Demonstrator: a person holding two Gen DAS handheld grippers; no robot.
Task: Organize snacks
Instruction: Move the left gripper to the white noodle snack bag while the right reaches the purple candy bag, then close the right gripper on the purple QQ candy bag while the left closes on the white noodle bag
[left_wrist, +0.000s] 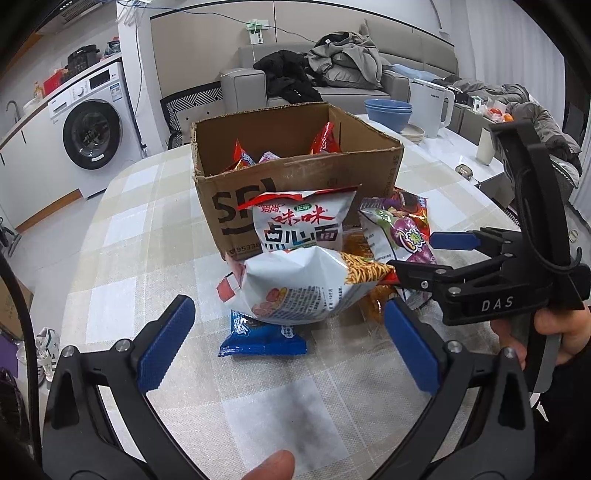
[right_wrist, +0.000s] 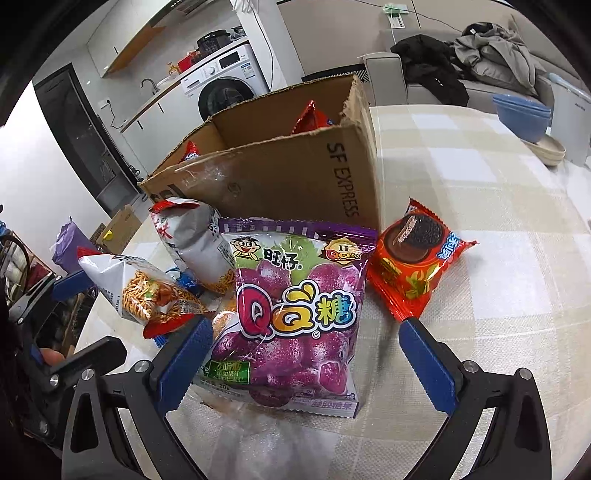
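Both tools are spread wide, gripping nothing. Left tool sits by the white crinkly noodle-snack bag; right tool straddles the purple QQ gummy pouch. Only the right view shows the red cookie packet at 2 o'clock, beside the brown cardboard box.

The cardboard box carries "SF EXPRESS" down one side and a large "SF" with "95338" on its front. The purple candy bag reads "旺仔", "QQ糖" and "20g". The white noodle snack bag leaning on the box shows "咪咪" and "点心面". The right gripper body is marked "DAS".
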